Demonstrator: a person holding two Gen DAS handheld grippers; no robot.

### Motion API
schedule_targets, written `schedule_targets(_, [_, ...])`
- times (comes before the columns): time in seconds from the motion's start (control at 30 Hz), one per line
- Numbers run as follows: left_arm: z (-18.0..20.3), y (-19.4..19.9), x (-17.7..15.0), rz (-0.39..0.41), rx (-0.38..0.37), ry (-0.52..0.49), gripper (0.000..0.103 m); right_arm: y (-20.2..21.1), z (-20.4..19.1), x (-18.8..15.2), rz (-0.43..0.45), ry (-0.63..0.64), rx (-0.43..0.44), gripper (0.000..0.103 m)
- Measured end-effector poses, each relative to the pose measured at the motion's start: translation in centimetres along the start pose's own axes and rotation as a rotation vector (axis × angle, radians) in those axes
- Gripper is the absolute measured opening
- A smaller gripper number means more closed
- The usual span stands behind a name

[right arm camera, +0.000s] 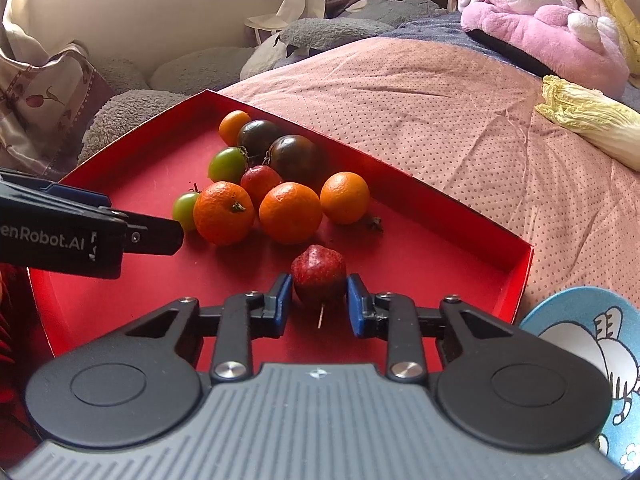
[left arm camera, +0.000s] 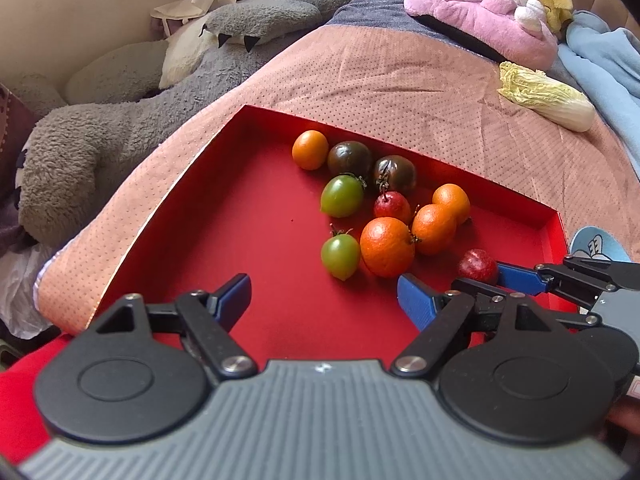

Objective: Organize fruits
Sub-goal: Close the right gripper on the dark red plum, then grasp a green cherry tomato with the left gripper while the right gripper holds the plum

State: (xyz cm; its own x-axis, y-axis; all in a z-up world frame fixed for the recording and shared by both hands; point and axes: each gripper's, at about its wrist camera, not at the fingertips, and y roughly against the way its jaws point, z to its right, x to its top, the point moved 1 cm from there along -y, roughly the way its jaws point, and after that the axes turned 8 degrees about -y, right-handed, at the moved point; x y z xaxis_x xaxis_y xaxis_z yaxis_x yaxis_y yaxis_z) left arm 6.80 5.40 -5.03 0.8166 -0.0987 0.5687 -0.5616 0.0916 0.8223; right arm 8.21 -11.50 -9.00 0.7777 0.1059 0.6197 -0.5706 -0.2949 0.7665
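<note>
A red tray (left arm camera: 224,216) (right arm camera: 460,264) lies on a pink blanket and holds several fruits: oranges (left arm camera: 387,246) (right arm camera: 224,213), green tomatoes (left arm camera: 340,256), dark tomatoes (left arm camera: 350,158) and small red fruits (left arm camera: 392,205). My right gripper (right arm camera: 319,299) has its blue pads on both sides of a dark red fruit (right arm camera: 318,282) with a thin stem, which rests low over the tray floor; it also shows in the left wrist view (left arm camera: 477,265). My left gripper (left arm camera: 324,300) is open and empty over the tray's near part, left of that fruit.
A toy cabbage (left arm camera: 548,96) (right arm camera: 592,120) lies on the blanket to the right. A blue patterned plate (right arm camera: 600,364) sits right of the tray. A grey plush (left arm camera: 132,120) lies left and a pink plush (left arm camera: 480,12) at the back.
</note>
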Motion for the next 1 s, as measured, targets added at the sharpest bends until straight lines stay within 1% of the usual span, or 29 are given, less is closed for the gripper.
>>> schedule_targets(0.1, [0.1, -0.4, 0.1, -0.006, -0.001, 0.001, 0.082, 1.0, 0.3, -0.3, 0.015, -0.027, 0.026, 0.034])
schedule_targets(0.27, [0.8, -0.9, 0.3, -0.013, 0.008, -0.025, 0.081, 2.6, 0.4, -0.5, 0.033, -0.044, 0.052, 0.034])
schedule_targets(0.33, [1.0, -1.0, 0.3, -0.011, -0.003, -0.038, 0.074, 3.0, 0.5, -0.6, 0.041, -0.049, 0.055, 0.034])
schedule_targets(0.4, [1.4, -0.8, 0.3, 0.006, -0.017, -0.053, 0.073, 3.3, 0.8, -0.7, 0.045, -0.057, 0.054, 0.034])
schedule_targets(0.47, [1.7, -0.8, 0.3, 0.013, -0.008, -0.071, 0.073, 3.5, 1.2, -0.8, 0.049, -0.072, 0.054, 0.034])
schedule_targets(0.7, [1.3, -2.1, 0.3, -0.053, -0.005, -0.058, 0.073, 4.4, 1.8, -1.0, 0.061, -0.1, 0.067, 0.034])
schedule_targets(0.77, [1.1, -2.3, 0.2, -0.07, 0.011, -0.058, 0.073, 4.5, 2.0, -1.0, 0.06, -0.104, 0.069, 0.034])
schedule_targets(0.8, [1.0, -2.4, 0.2, -0.076, 0.025, -0.055, 0.07, 4.5, 2.0, -1.0, 0.059, -0.104, 0.069, 0.034])
schedule_targets(0.87, [0.6, -2.3, 0.2, -0.073, 0.044, -0.045, 0.067, 4.5, 2.1, -0.9, 0.059, -0.104, 0.07, 0.034])
schedule_targets(1.0, [0.2, -2.3, 0.2, -0.063, 0.058, -0.044, 0.062, 4.4, 2.2, -0.9, 0.057, -0.104, 0.079, 0.034])
